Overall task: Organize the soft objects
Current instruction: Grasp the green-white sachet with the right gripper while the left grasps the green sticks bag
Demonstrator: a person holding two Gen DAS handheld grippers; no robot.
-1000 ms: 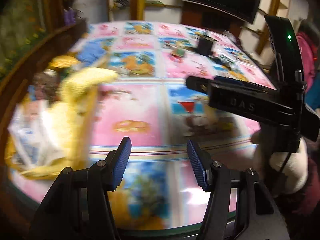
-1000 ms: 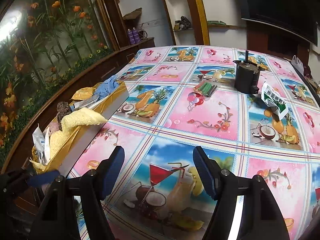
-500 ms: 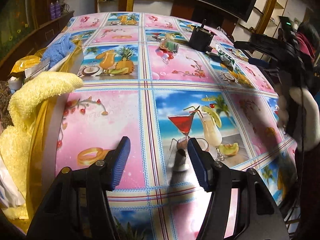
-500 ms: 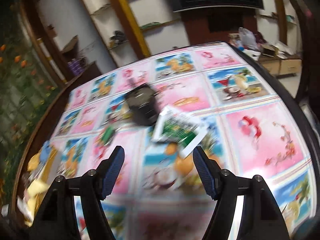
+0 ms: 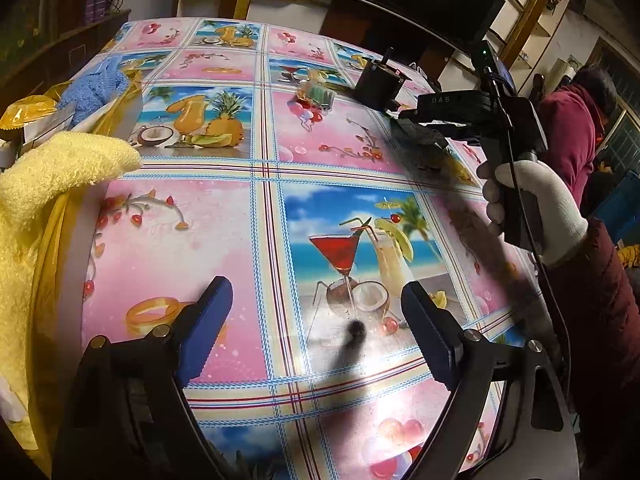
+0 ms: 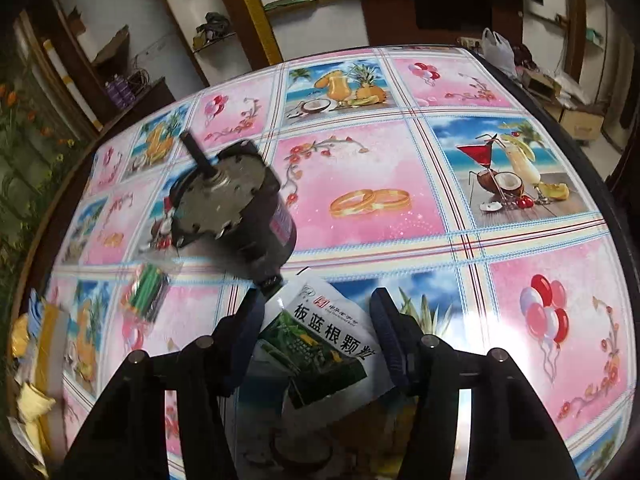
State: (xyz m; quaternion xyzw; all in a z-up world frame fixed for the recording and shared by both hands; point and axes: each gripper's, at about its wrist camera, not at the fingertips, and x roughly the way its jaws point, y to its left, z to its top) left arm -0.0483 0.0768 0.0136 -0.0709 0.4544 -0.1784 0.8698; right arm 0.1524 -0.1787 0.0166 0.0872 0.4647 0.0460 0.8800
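Swinging my right gripper (image 6: 316, 332) away from the yellow box has brought it down over the white-and-green printed medicine sachet (image 6: 320, 344), which a second ago lay well ahead and to the side and now sits between my dark blue padded fingers (image 6: 386, 336). They stand wide, one on each side of the sachet; I cannot tell whether either pad touches it. Just beyond my fingertips, close against the sachet's far corner, stands the black cylindrical motor with its metal shaft (image 6: 232, 216), and off to the left lies a small clear packet of green sticks (image 6: 148, 292).

My left gripper (image 5: 316, 320) hangs wide and empty above the glossy fruit-print tablecloth (image 5: 248, 216). To its left is the yellow open box (image 5: 52, 240), with a fluffy yellow towel (image 5: 52, 168) draped over its rim and a blue towel (image 5: 96, 92) further along.

So the towels look already stowed, and I judge the sachet is my next soft thing: close on it without nudging the motor.
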